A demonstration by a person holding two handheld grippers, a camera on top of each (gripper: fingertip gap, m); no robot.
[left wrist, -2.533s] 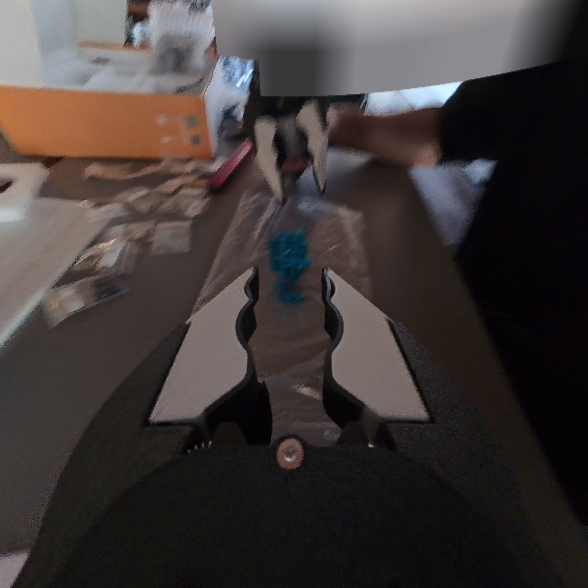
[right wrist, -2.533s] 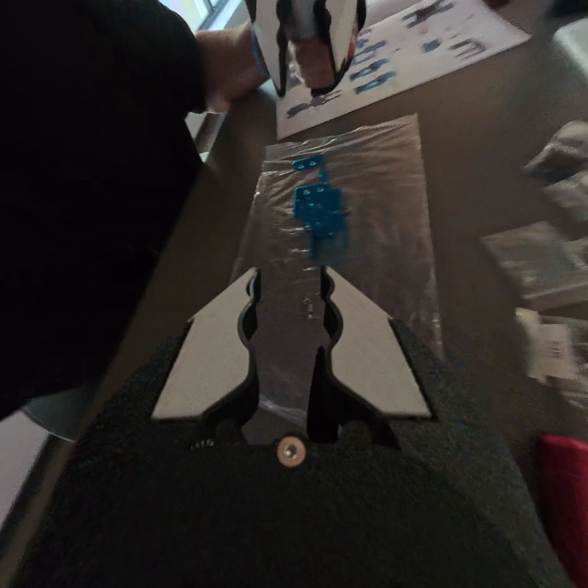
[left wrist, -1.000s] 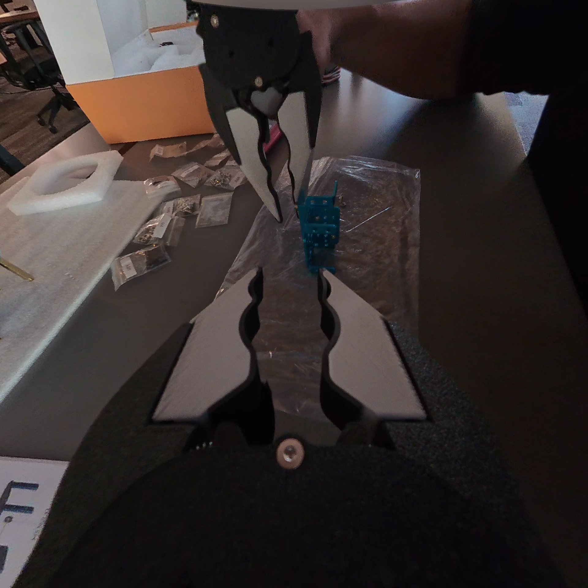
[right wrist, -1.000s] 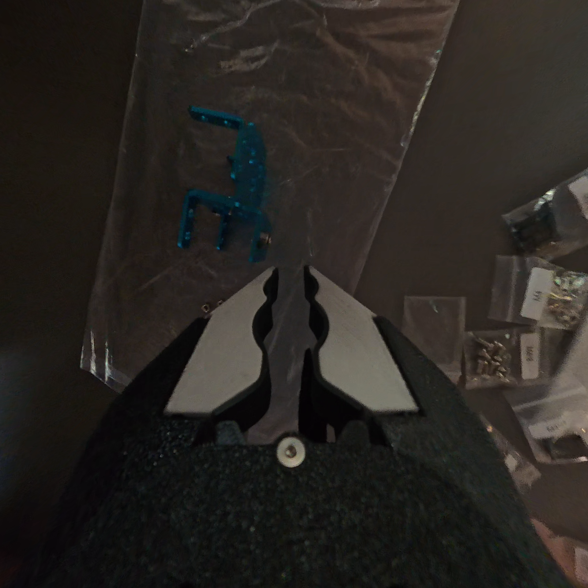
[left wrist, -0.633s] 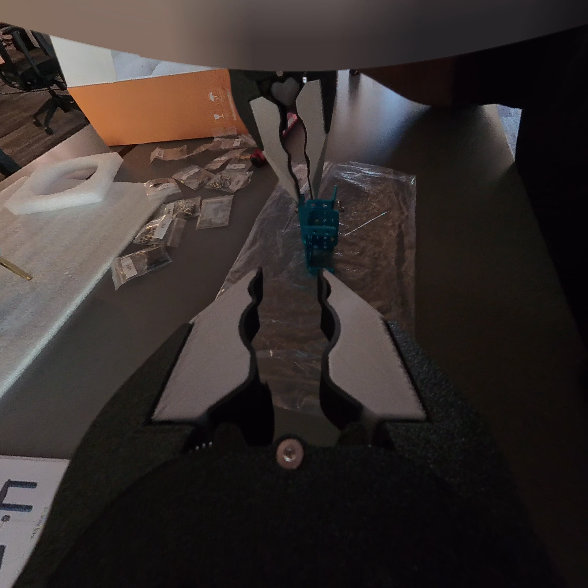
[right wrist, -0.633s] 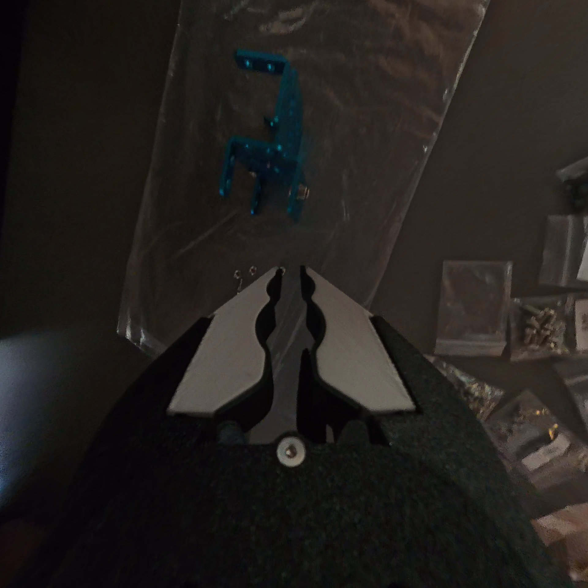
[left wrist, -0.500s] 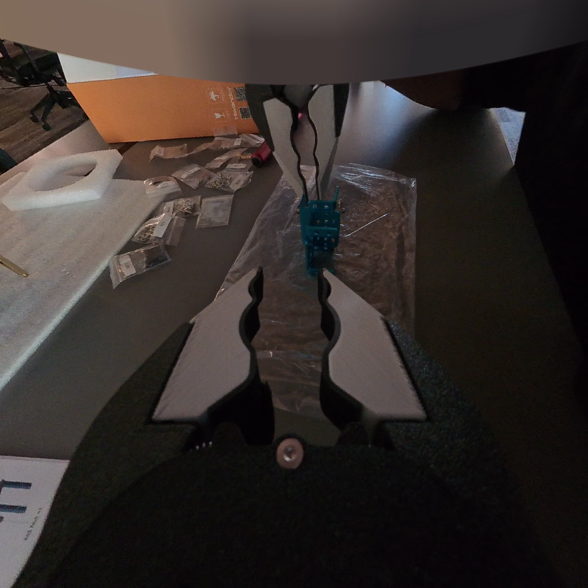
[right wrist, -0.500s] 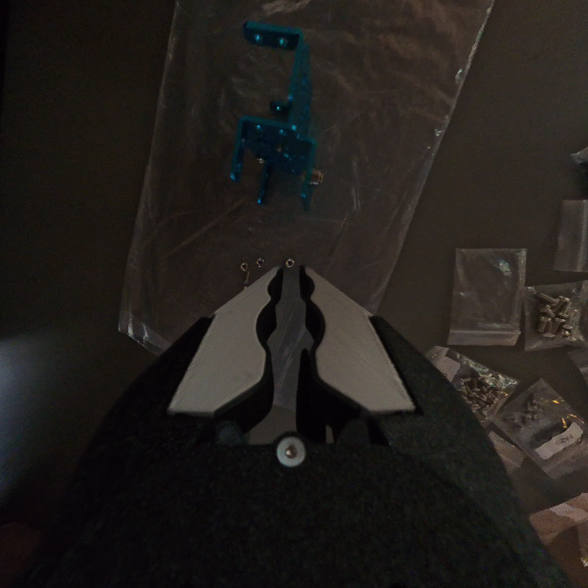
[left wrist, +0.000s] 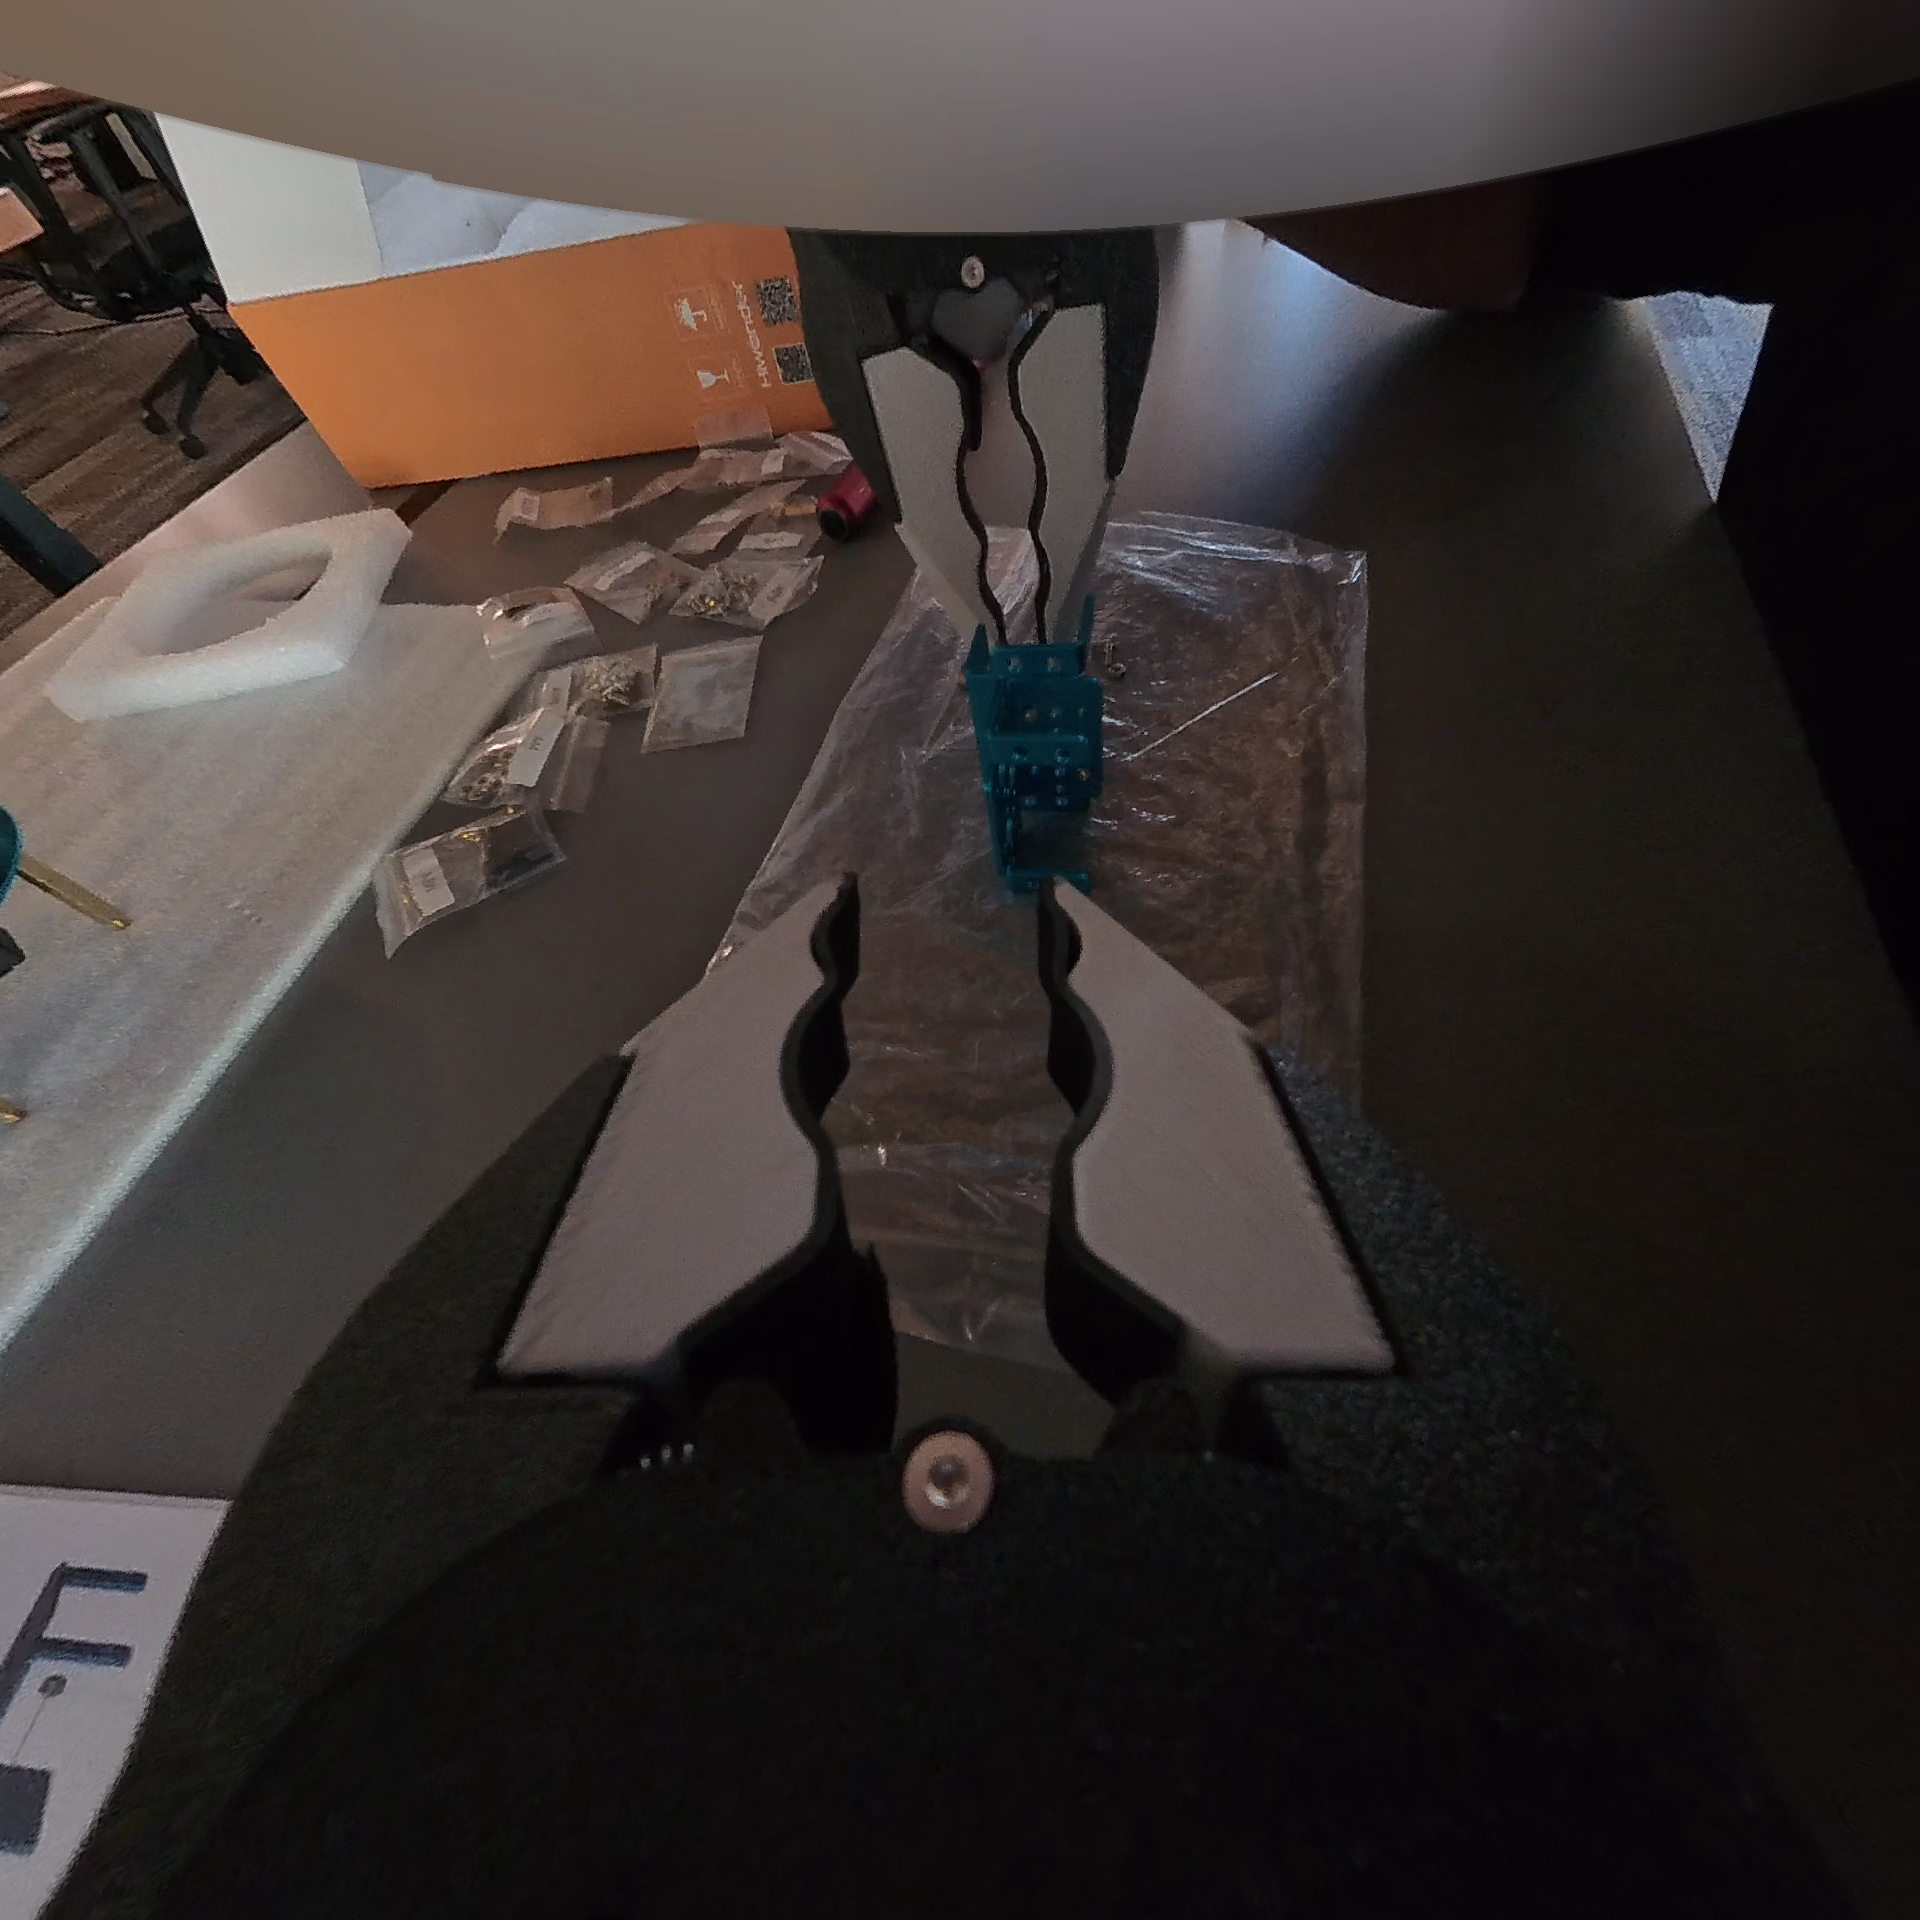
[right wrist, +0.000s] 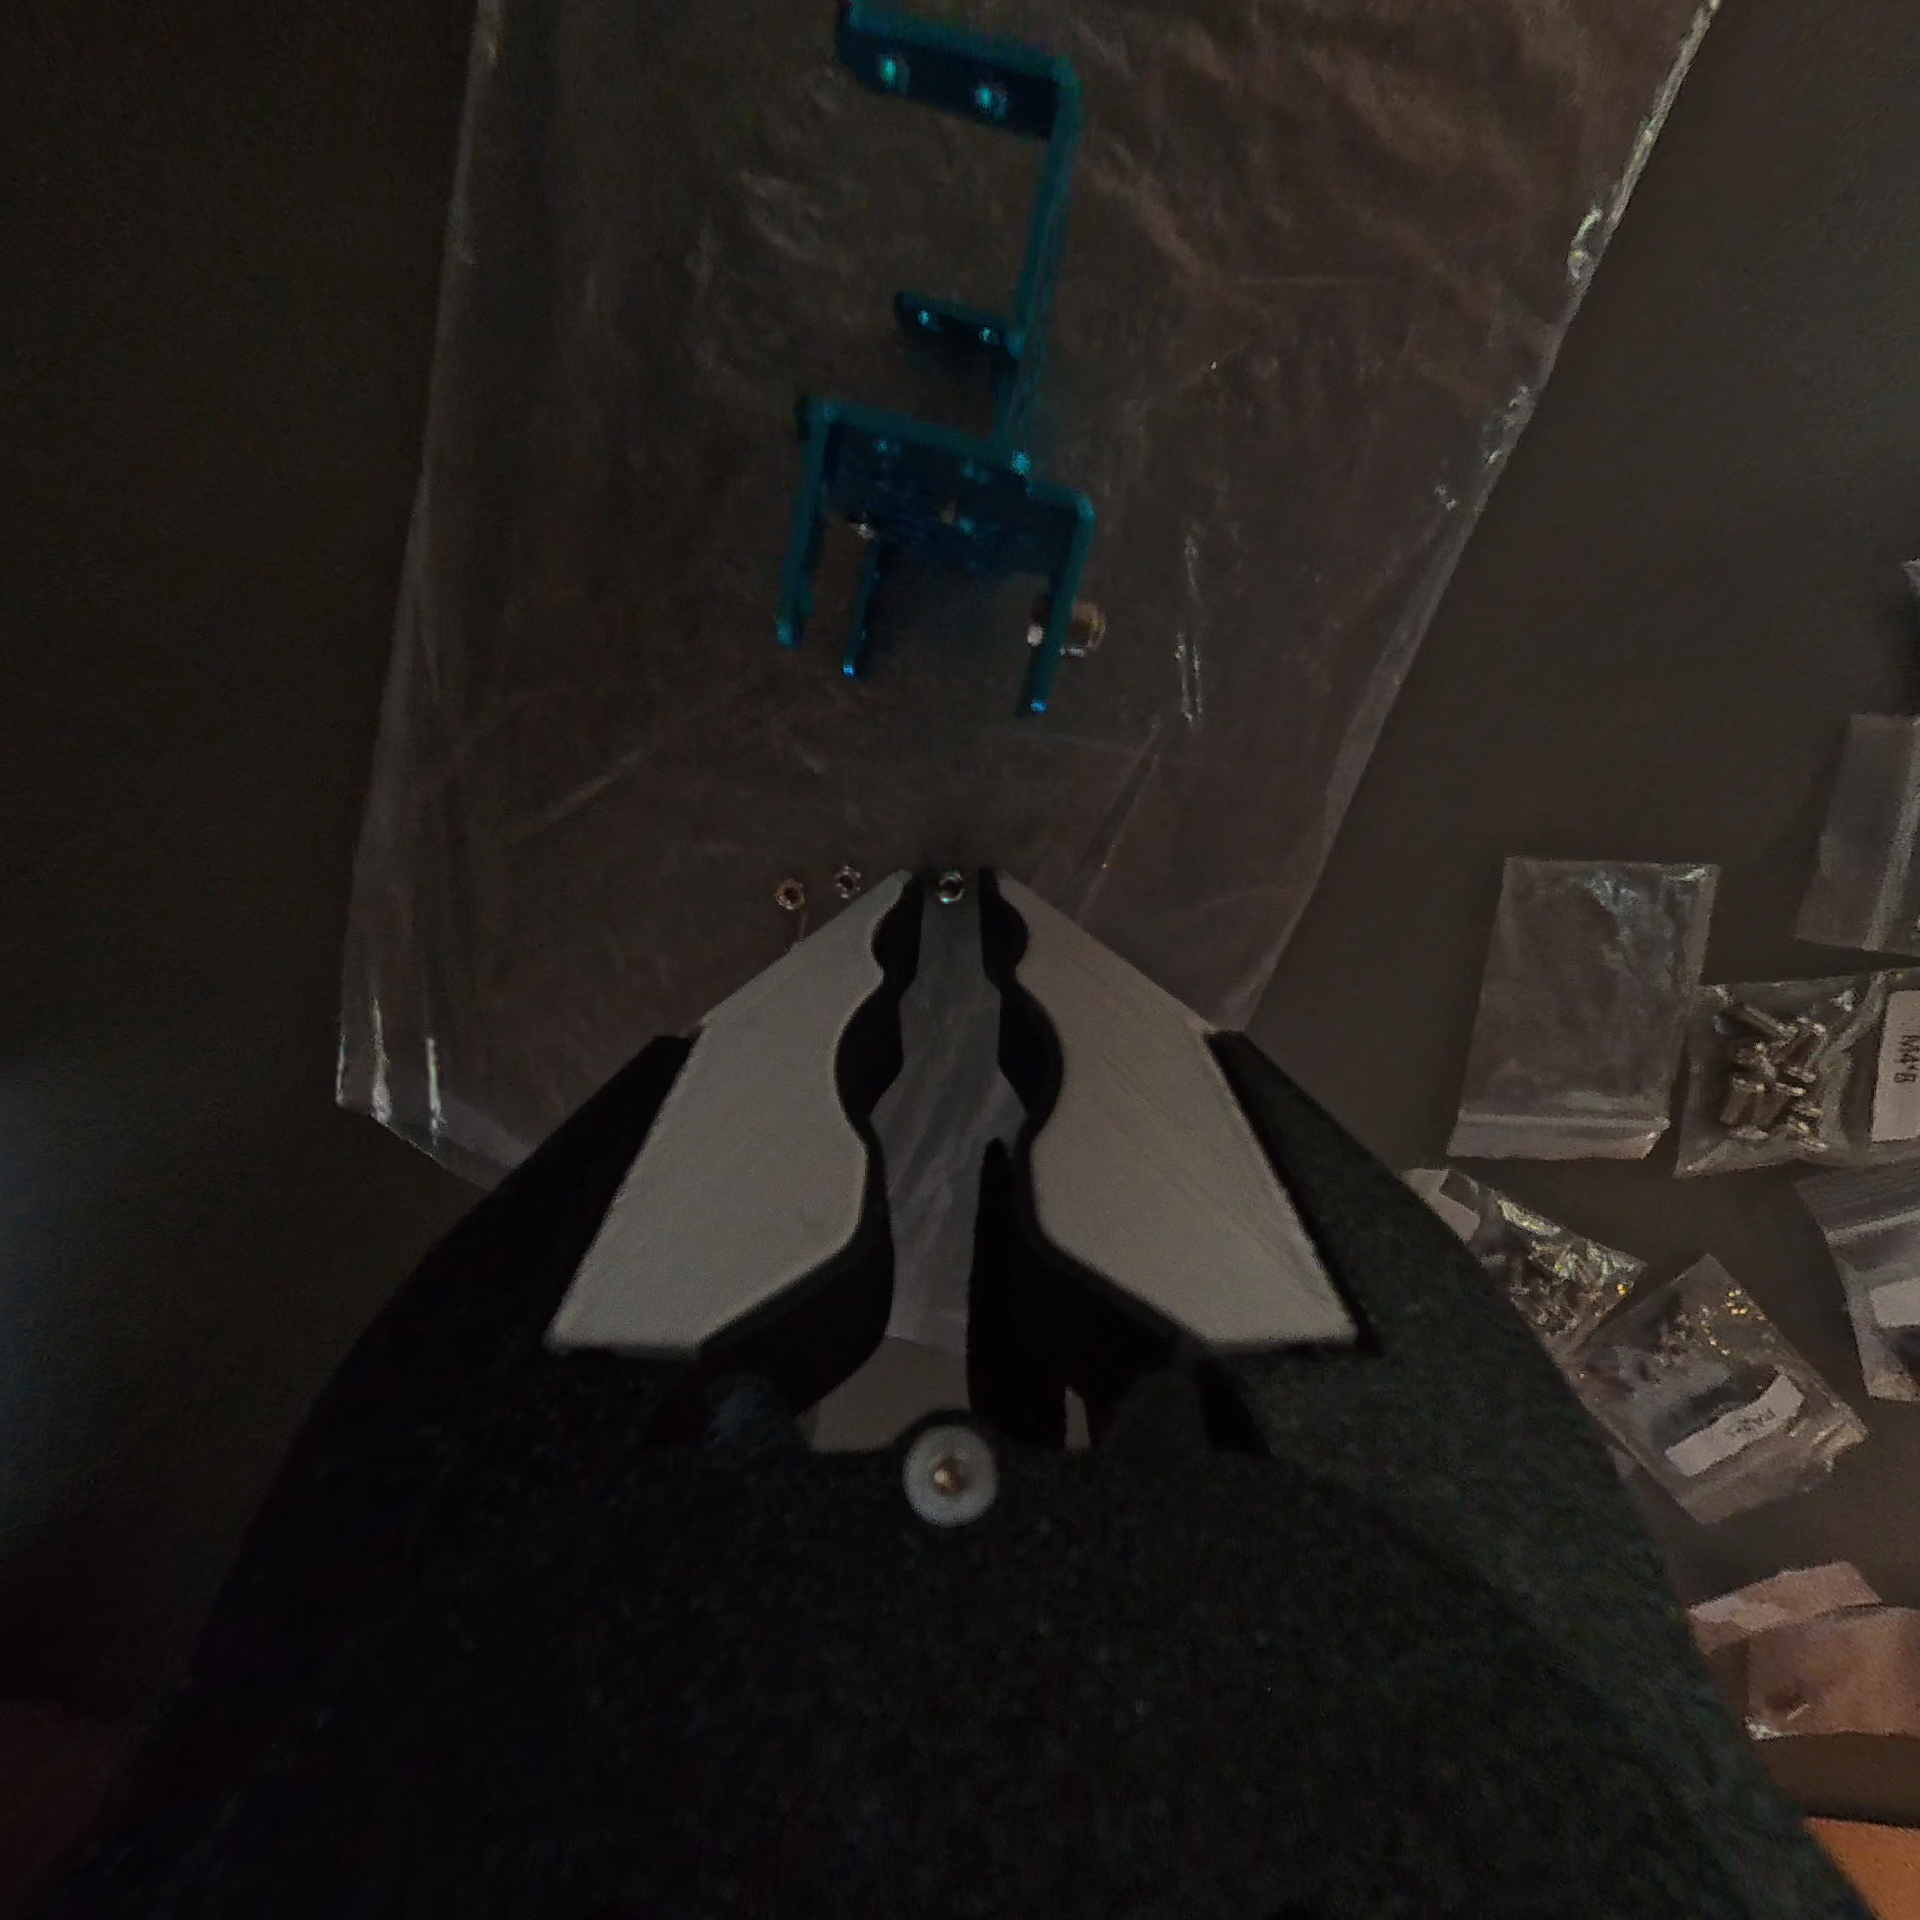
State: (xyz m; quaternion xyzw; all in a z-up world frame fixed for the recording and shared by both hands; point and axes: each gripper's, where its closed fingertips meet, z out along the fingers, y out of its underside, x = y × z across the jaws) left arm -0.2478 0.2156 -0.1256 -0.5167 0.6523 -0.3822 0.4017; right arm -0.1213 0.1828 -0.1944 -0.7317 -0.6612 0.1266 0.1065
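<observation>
A blue metal bracket assembly (left wrist: pixel 1034 758) stands on a clear plastic sheet (left wrist: pixel 1247 831) on the dark table. My left gripper (left wrist: pixel 951 891) is open and empty, low over the sheet. Its right fingertip is just short of the bracket's near end. My right gripper (right wrist: pixel 948 883) points down at the sheet, and its jaws are only a narrow gap apart. A small silver nut (right wrist: pixel 948 886) lies between its tips, with two more nuts (right wrist: pixel 816 888) to the left. The bracket (right wrist: pixel 935 499) lies ahead of it. In the left wrist view the right gripper (left wrist: pixel 1023 623) stands just behind the bracket.
An orange box (left wrist: pixel 520 364) stands at the back left. A white foam piece (left wrist: pixel 223 613) lies on a white mat (left wrist: pixel 156 883). Several small bags of screws (left wrist: pixel 623 665) lie left of the sheet and also show in the right wrist view (right wrist: pixel 1662 1091). A printed paper (left wrist: pixel 62 1683) is near left. Left tips to right tips: about 15 cm.
My right gripper tipped down over the sheet, narrowed its jaws and moved back from the bracket to the nuts, so one nut now sits between its tips. My left gripper hardly moved.
</observation>
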